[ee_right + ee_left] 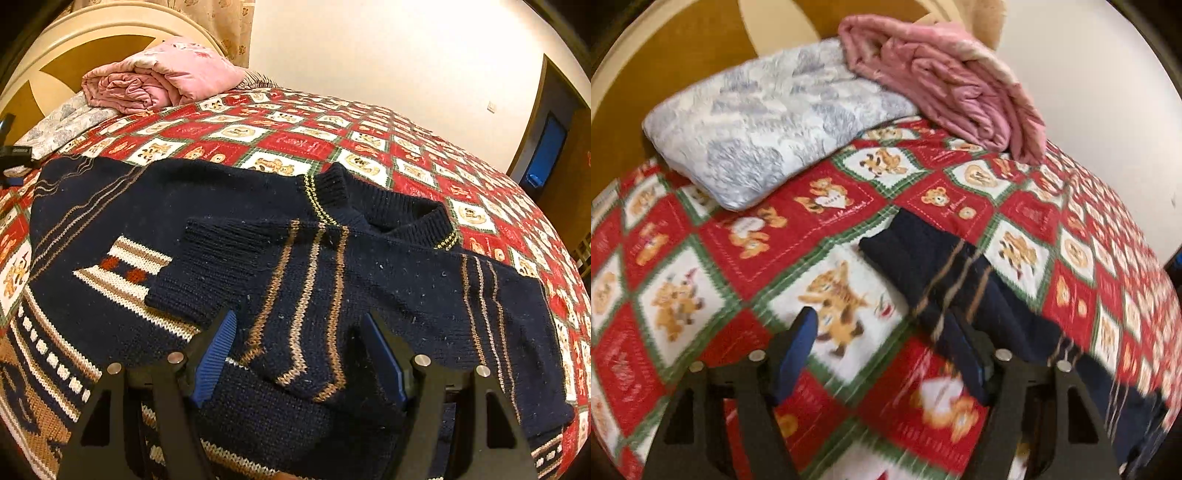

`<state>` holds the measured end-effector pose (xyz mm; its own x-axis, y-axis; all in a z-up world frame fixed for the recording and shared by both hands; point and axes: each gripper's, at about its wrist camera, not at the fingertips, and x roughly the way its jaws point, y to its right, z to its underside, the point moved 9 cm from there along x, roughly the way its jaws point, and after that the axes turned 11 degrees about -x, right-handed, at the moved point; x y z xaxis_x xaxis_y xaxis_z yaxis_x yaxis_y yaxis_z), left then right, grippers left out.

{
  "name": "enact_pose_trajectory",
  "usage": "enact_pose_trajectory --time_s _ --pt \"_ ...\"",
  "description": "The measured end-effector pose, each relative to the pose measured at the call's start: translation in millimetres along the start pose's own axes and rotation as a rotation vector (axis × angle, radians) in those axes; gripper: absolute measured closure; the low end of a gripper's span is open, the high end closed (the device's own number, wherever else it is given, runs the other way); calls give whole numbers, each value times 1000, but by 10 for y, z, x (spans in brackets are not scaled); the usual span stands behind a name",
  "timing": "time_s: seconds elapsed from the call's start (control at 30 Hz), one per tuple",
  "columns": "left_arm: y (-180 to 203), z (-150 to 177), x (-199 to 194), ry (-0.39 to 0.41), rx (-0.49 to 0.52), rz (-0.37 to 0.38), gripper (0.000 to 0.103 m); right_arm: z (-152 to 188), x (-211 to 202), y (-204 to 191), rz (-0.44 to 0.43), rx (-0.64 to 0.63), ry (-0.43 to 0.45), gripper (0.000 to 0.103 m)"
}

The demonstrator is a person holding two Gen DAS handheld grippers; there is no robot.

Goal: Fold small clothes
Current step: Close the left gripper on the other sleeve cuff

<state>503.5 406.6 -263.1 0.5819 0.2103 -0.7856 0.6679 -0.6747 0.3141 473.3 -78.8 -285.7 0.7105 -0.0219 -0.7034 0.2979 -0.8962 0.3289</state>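
A small navy knit sweater [369, 273] with tan stripes and a white-and-tan patterned front lies flat on the red teddy-bear quilt [280, 140]. One sleeve [236, 266] is folded across the chest. My right gripper [299, 325] is open just above that folded sleeve, with blue pads on either side of the stripes. My left gripper [886, 325] is open above the quilt; its right finger is at the edge of the sweater's other sleeve [942, 266]. That view is blurred.
A grey-white pillow [768, 110] and a folded pink blanket [942, 81] lie at the head of the bed by the cream headboard [110, 26]. The bed's right edge [1137, 236] drops off toward a white wall. A doorway [554, 147] is at the far right.
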Motion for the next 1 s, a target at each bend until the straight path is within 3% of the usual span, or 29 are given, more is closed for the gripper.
enact_pose_trajectory --time_s 0.13,0.23,0.33,0.47,0.8,1.0 --pt "47 -50 229 -39 -59 -7 44 -4 -5 -13 13 -9 3 32" --pt "103 -93 276 -9 -41 -35 50 -1 -2 -10 -4 5 3 32" --pt "128 -118 328 -8 -34 -39 82 5 7 2 -23 20 3 32" --pt "122 -147 318 1 -43 -26 94 11 13 7 -34 30 3 32" --pt "39 -148 295 8 -94 28 95 12 11 9 -27 24 4 32" --pt "18 -177 339 4 -146 38 81 6 12 11 -25 23 4 31"
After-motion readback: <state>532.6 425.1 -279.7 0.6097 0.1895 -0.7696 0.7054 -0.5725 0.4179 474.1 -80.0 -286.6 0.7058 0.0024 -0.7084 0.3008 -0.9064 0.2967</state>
